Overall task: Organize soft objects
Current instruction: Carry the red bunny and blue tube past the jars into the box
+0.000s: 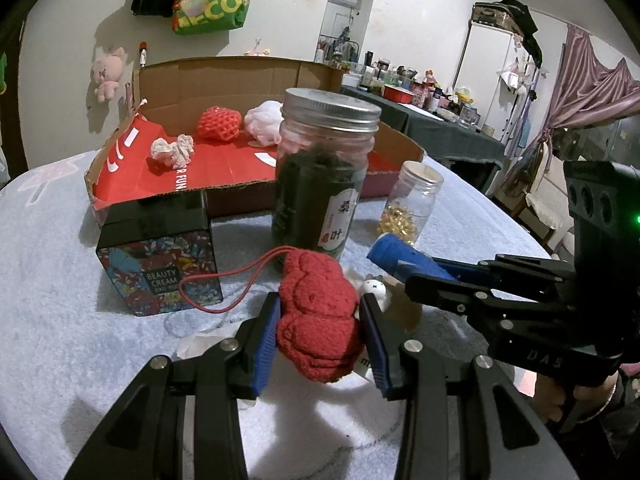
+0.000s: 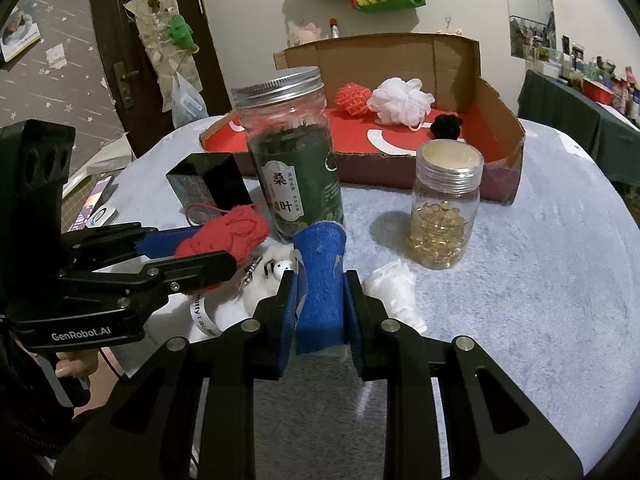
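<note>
The cardboard box (image 2: 502,148), its red floor already holding a white mesh puff (image 2: 400,100), a red netted ball (image 2: 352,98) and a small black tuft, sits at the far side of the towel-covered table (image 2: 540,260). Between it and both grippers stand the tall leaf jar (image 2: 294,160), the black cream box (image 1: 160,252) and the capsule jar (image 2: 446,208); a straight carry could clip the tall jar and topple it, so each load probably needs to rise first.

The left gripper (image 1: 320,328) is clamped on the red knitted doll (image 1: 320,316), its pads pressing the doll's flanks. The doll's long axis runs away from the camera toward the jar, head end forward. Its cord loop (image 1: 224,280) trails left toward the cream box and could snag the corner. A small white figure (image 1: 374,282) lies just beside the doll, possibly touching; it may be dragged along.

The right gripper (image 2: 320,304) is squeezed on the blue felt roll (image 2: 320,276), whose long axis points forward and up, past the fingertips toward the leaf jar. The felt is soft and gripped low, so it could slip out.
</note>
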`<state>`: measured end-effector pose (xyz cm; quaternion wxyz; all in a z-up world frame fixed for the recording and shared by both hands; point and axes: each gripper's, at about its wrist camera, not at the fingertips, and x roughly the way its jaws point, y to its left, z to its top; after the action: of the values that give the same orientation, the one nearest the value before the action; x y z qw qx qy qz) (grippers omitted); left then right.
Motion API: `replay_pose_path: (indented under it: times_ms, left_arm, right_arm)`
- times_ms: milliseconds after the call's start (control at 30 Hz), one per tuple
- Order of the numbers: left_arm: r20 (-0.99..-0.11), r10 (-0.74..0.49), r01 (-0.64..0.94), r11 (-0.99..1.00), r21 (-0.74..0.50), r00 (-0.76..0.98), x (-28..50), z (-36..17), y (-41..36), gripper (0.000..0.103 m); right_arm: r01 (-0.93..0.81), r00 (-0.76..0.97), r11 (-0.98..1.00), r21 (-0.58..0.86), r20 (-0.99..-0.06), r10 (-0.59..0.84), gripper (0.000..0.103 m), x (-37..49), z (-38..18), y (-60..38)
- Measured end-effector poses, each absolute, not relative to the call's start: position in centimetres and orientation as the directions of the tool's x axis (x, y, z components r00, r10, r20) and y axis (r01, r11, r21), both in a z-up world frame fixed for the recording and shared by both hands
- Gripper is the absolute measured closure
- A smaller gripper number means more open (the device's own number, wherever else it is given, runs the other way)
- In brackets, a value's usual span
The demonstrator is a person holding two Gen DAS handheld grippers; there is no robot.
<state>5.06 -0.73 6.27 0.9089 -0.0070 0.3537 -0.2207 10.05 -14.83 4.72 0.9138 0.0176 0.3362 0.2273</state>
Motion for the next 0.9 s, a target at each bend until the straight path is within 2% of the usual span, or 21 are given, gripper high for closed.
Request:
replay_pose_path:
  times_ms: [533, 900]
  left_arm:
    - [-0.628, -0.394, 0.360, 0.914, -0.188, 0.672, 3.6, 7.6, 2.9, 0.061]
    - [-0.621, -0.309, 0.265, 0.950, -0.165, 0.721, 3.0, 7.7, 8.2, 0.061]
  right_arm:
    - [-0.365, 0.688, 0.910, 0.197, -0.602, 0.406, 0.081, 9.5, 5.1, -17.5]
    - [-0.298, 0.691, 0.926, 0.230, -0.617, 0.376, 0.081, 9.8, 4.9, -21.2]
